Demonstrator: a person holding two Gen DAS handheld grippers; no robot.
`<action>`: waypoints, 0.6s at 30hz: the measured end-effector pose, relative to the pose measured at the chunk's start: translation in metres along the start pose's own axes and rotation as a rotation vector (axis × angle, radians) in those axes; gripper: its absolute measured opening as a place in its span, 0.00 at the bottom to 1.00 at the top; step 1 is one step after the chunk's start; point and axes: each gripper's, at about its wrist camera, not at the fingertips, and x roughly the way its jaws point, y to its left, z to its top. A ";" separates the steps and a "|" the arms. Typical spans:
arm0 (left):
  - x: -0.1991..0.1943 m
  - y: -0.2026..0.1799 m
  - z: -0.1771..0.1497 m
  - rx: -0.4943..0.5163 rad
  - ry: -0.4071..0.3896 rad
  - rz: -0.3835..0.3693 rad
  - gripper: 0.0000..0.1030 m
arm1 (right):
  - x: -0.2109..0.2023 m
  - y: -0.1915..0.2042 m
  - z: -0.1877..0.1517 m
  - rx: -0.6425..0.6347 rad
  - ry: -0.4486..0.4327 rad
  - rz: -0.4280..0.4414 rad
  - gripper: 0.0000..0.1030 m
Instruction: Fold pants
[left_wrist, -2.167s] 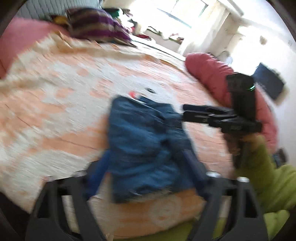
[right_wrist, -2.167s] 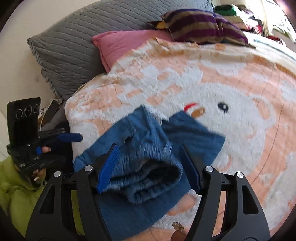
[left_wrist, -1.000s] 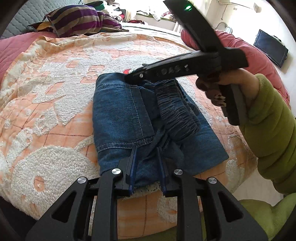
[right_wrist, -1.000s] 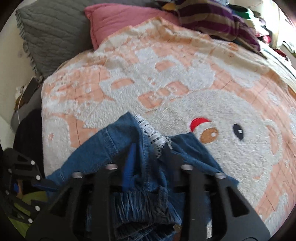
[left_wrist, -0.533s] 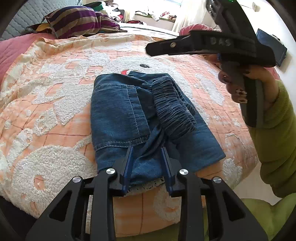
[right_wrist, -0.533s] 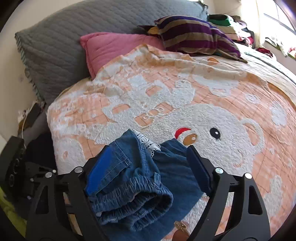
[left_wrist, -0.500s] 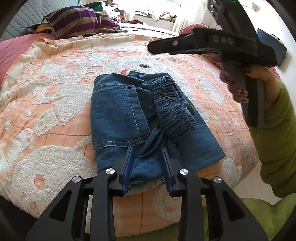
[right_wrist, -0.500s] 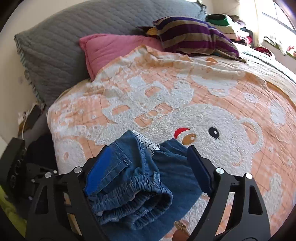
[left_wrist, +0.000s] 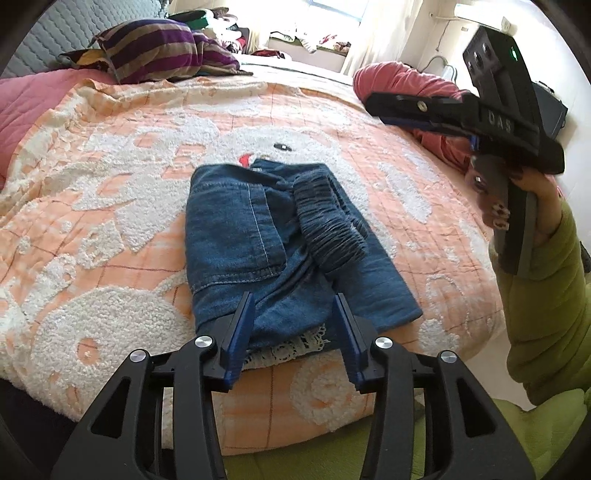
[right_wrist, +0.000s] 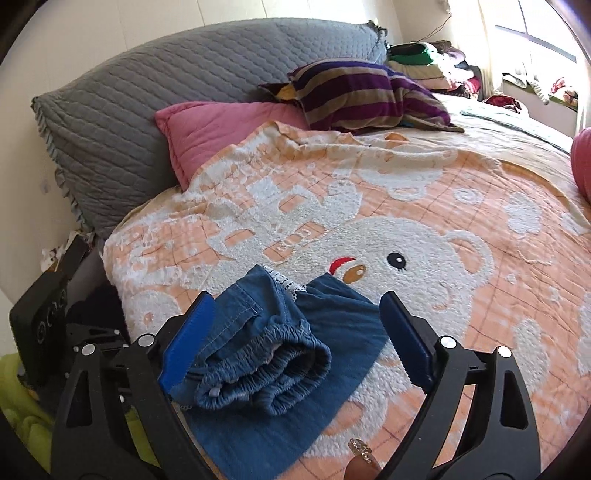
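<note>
- The bed (right_wrist: 480, 184) with its orange bear blanket (left_wrist: 110, 184) fills both views, grey pillow (right_wrist: 184, 92), pink cushion (right_wrist: 221, 125) and striped pillow (right_wrist: 354, 96) at the head.
- The pants (left_wrist: 258, 236) lie near the bed's near edge as a compact folded bundle, elastic waistband (right_wrist: 273, 373) rolled on top, lace trim peeking out underneath.
- A second ago both my pairs of fingers were pinched on the denim; now both have let go, so I judge this fold set and the task near finished.
- My right gripper (right_wrist: 295, 339) is lifted off and tilted down, its fingers opening very wide, nothing in them; the bundle only shows behind the gap.
- My left gripper (left_wrist: 295, 332) hovers at the hem, angled down, fingers opening to about half, straddling the edge without pinching it.
- My right hand (left_wrist: 517, 206), in a green sleeve (left_wrist: 546, 295), holds its tool raised beside the bundle.
</note>
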 end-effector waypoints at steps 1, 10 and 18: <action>-0.003 -0.001 0.002 0.002 -0.010 0.006 0.41 | -0.004 0.000 -0.001 -0.002 -0.007 -0.003 0.83; -0.027 -0.004 0.010 0.012 -0.083 0.055 0.72 | -0.037 0.010 -0.009 -0.055 -0.073 -0.049 0.89; -0.038 -0.006 0.013 0.022 -0.123 0.107 0.88 | -0.053 0.020 -0.012 -0.086 -0.112 -0.078 0.91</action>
